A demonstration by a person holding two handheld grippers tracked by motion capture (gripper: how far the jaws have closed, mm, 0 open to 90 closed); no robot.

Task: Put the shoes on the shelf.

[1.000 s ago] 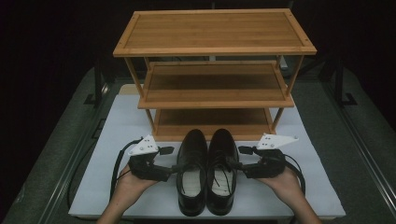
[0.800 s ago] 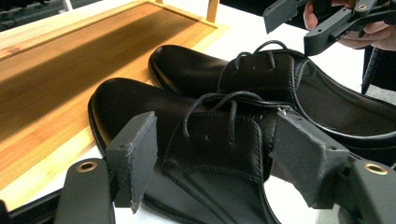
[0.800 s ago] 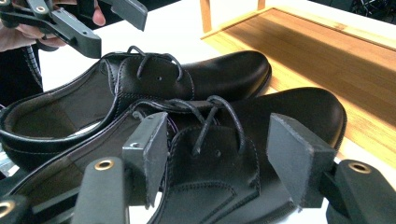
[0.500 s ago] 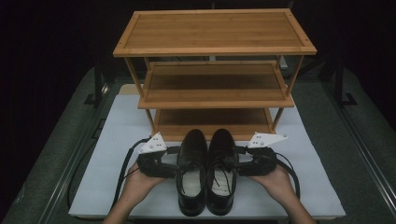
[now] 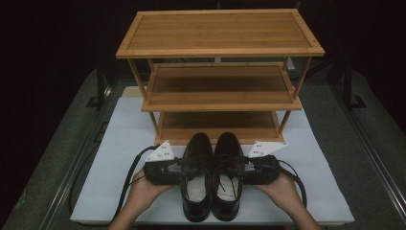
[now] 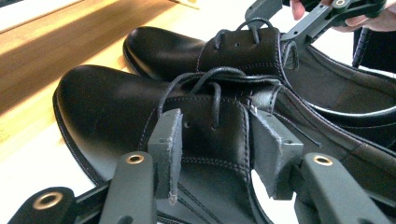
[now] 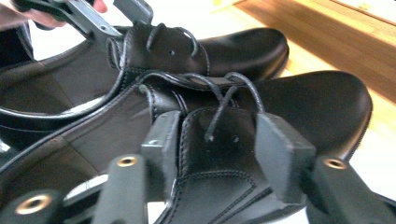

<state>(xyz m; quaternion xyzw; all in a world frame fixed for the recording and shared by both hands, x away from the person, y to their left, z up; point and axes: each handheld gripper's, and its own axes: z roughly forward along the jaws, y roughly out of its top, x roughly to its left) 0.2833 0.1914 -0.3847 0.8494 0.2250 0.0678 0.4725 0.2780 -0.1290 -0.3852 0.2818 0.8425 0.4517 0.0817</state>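
Shoes [image 5: 210, 177] sit paired at 6 o'clock below the rack [image 5: 218, 81], both grippers, left [image 5: 181, 168] and right [image 5: 243, 170], just closing half-open jaws onto the laced flaps, so a lift looks imminent.

Black claws [image 5: 179, 171] with grey pads [image 6: 167, 142], brass rivets [image 6: 135, 159], black cables [image 5: 125, 184].

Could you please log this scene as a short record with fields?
Surface: white mat
Rack: three-tier wooden shoe rack, behind the shoes
Left shoe: black, laced, lace flap between the left hand-held gripper pads
Right shoe: black, laced, flap between the right hand-held gripper pads
Jaws: both just closing, pads at the leather
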